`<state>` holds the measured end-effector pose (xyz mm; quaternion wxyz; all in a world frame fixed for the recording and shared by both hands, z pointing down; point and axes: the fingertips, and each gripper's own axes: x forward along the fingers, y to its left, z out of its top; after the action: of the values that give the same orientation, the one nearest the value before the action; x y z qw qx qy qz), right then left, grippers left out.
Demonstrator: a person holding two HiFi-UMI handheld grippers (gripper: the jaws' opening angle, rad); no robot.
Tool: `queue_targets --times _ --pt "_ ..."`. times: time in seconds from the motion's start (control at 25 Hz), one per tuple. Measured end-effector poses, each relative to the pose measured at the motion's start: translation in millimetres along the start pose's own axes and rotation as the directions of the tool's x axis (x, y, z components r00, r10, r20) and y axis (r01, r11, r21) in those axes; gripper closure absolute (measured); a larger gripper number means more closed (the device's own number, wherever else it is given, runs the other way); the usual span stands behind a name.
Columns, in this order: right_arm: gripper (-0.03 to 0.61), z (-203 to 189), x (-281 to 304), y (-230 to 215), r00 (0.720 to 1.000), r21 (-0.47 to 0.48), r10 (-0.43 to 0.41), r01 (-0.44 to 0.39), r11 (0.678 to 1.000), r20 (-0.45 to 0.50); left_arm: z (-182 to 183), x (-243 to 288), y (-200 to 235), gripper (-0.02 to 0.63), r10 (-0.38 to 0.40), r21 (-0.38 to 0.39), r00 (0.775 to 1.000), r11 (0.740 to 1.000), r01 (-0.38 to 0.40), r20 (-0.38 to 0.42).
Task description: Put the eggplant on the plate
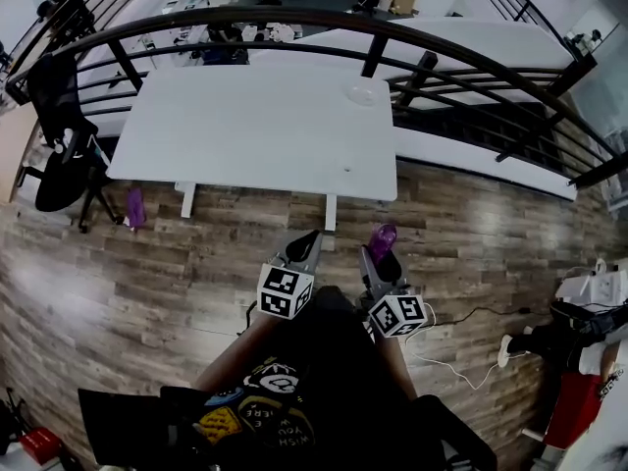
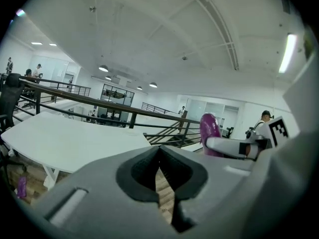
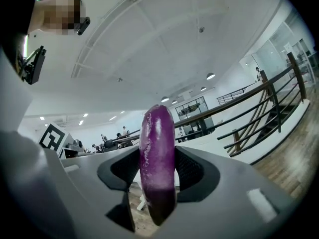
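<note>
A purple eggplant [image 3: 157, 153] stands upright between the jaws of my right gripper [image 3: 157, 183], which is shut on it. In the head view the eggplant [image 1: 383, 235] pokes up from the right gripper [image 1: 379, 255], over the wooden floor just short of the white table [image 1: 245, 126]. A small pale plate [image 1: 361, 93] lies near the table's far right corner. My left gripper [image 1: 305, 240] hangs beside the right one, shut and holding nothing. Its own view shows the jaws [image 2: 159, 156] nearly touching, with the eggplant [image 2: 209, 127] off to the right.
A black office chair [image 1: 59, 135] stands left of the table, with a small purple object [image 1: 134, 207] on the floor near it. A dark curved railing [image 1: 432, 57] runs behind the table. Cables [image 1: 471, 346] and equipment [image 1: 589, 351] lie on the floor at right.
</note>
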<state>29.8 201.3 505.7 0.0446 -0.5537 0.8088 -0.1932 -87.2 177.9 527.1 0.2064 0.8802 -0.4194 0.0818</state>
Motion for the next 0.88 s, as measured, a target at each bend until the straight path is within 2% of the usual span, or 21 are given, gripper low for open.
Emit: queue_targets --times 0.24,0.44,0.56,0.68,0.88 --pt "0.360 -20 2 -11 0.998 0.038 -0.045 0.047 0.998 -0.047 -25 11 7 0.609 -0.032 -0.018 0.997 0.999 0.031 -0.075" --pt "0.360 -21 19 -41 0.997 0.053 -0.059 0.062 0.997 -0.054 -27 38 18 0.609 -0.019 -0.031 0.996 0.999 0.016 -0.092" --pt "0.360 -17 39 -67 0.997 0.056 -0.055 0.058 0.997 -0.054 -20 74 24 0.609 -0.008 -0.032 0.995 0.999 0.005 -0.103" --pt "0.360 -8 56 -98 0.997 0.082 -0.052 0.057 0.995 -0.061 -8 119 9 0.609 -0.041 -0.024 0.992 0.999 0.039 -0.123" --pt "0.360 22 86 -133 0.999 0.073 0.020 -0.017 0.997 -0.043 27 177 -18 0.609 -0.074 0.046 0.993 0.996 0.079 -0.093"
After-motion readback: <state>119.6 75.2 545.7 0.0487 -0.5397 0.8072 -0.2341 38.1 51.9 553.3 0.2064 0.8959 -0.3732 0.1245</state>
